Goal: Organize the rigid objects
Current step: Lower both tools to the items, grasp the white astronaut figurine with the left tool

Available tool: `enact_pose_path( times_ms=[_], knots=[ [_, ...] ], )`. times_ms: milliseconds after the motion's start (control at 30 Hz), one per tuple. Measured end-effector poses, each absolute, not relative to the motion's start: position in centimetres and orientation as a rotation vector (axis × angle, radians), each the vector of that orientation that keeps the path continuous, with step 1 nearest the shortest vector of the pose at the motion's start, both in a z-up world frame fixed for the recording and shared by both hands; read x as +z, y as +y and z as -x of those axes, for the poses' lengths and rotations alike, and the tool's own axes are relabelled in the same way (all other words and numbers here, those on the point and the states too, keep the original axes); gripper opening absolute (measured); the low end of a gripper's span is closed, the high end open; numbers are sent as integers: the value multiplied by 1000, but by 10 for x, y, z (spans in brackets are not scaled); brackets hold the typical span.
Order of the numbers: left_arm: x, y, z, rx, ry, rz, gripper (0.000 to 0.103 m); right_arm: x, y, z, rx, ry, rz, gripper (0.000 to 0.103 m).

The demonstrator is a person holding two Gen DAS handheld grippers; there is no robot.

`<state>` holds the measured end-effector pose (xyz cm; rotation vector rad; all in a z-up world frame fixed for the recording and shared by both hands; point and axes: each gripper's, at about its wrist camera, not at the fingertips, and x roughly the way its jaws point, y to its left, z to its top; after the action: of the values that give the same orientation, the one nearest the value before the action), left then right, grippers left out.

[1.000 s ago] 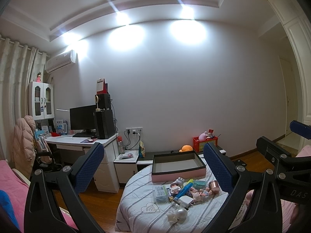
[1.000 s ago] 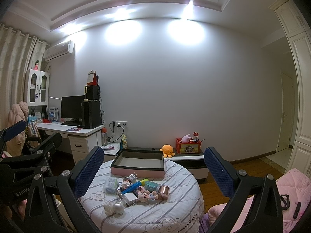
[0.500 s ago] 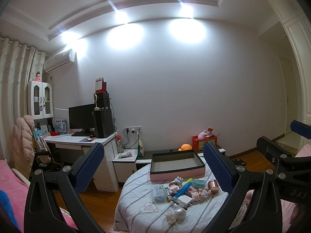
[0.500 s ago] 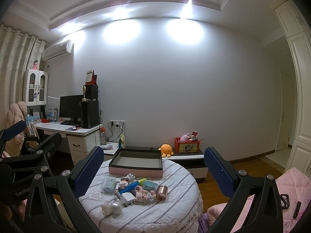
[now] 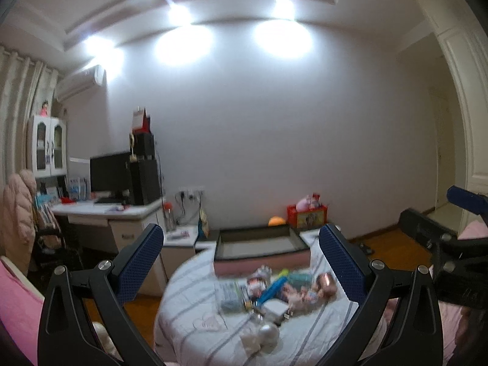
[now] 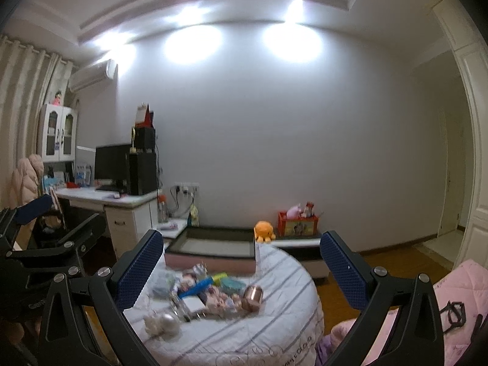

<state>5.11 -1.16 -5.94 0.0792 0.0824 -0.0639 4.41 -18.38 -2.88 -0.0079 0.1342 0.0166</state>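
Observation:
A round table (image 5: 195, 308) with a striped white cloth holds a pile of small objects: a copper cup (image 6: 252, 296), a blue tube (image 6: 198, 285), a white box (image 6: 192, 304), a silver ball (image 6: 167, 321) and small dolls (image 6: 218, 300). Behind them stands an open pink box with a dark rim (image 6: 210, 251), also in the left wrist view (image 5: 262, 251). My left gripper (image 5: 241, 271) is open and empty, well short of the table. My right gripper (image 6: 241, 271) is open and empty, also back from the table.
A white desk (image 6: 122, 204) with a monitor (image 6: 111, 164) and speakers stands at the left. An orange plush (image 6: 263, 230) and a red box (image 6: 297, 224) sit on a low shelf behind the table. A pink bed (image 6: 457, 289) is at the right.
Both grippers have moved closer to the table, so the objects look larger and lower in both views. Both stay open and empty.

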Motion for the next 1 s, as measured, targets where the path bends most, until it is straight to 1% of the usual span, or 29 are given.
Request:
enact_pose_path(
  times_ms=[267, 433, 600, 767, 800, 867, 900, 933, 967, 1000],
  knots=[
    [-156, -10, -121, -87, 317, -79, 103, -109, -206, -111, 38, 317, -29, 103],
    [-210, -13, -149, -107, 425, -170, 103, -153, -213, -149, 53, 417, -58, 103],
    [-240, -11, -177, -105, 532, -167, 103, -185, -216, -182, 55, 503, -67, 103],
    [-251, -5, -193, -148, 579, -90, 102, -208, -216, -206, 80, 557, -95, 103],
    [-254, -5, -197, -157, 589, -84, 99, -209, -214, -208, 81, 565, -92, 103],
    [-259, -6, -202, -188, 613, -73, 83, -213, -212, -213, 82, 575, -82, 103],
    [-262, -6, -206, -198, 631, -67, 78, -214, -212, -216, 84, 580, -79, 103],
    [-265, -7, -211, -199, 648, -66, 69, -215, -212, -218, 85, 586, -77, 103],
    [-266, -7, -213, -201, 653, -64, 62, -217, -213, -220, 84, 587, -78, 103],
    [-268, -7, -217, -210, 664, -62, 60, -218, -213, -222, 85, 589, -79, 103]
  ],
)
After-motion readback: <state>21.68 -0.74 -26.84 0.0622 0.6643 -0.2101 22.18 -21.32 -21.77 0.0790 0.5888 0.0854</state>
